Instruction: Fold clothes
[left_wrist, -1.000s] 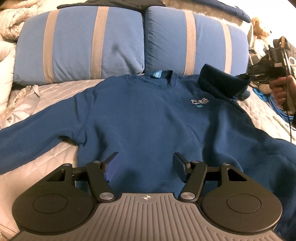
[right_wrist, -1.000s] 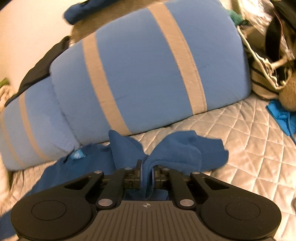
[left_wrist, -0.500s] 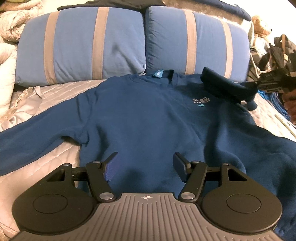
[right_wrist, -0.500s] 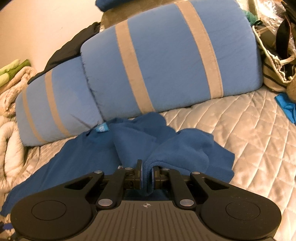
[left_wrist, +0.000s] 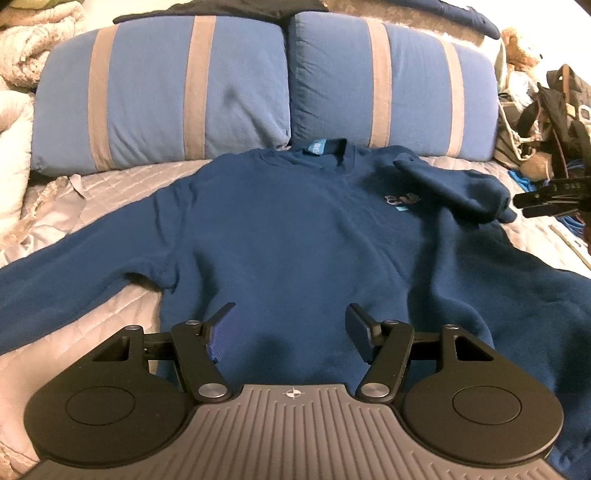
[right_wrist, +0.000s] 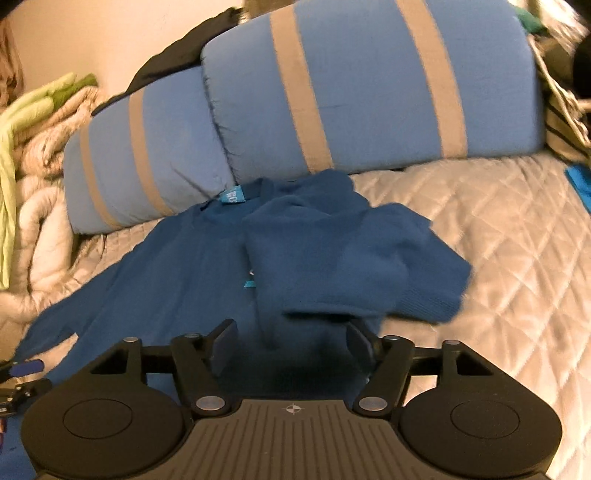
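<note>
A dark blue sweatshirt lies front up on the quilted bed, collar toward the pillows. Its one sleeve is folded in over the chest near the logo; the other sleeve stretches out to the left. My left gripper is open and empty over the sweatshirt's hem. My right gripper is open just behind the folded sleeve, which lies loose on the sweatshirt. The right gripper also shows at the right edge of the left wrist view.
Two blue pillows with tan stripes lean at the head of the bed. A rumpled cream blanket lies on the left. Bags and clutter sit at the right. The grey quilt shows beside the sweatshirt.
My right gripper has opened and let go of the sleeve, which now rests folded over the chest. It has drawn back a little. The left gripper has stayed put.
</note>
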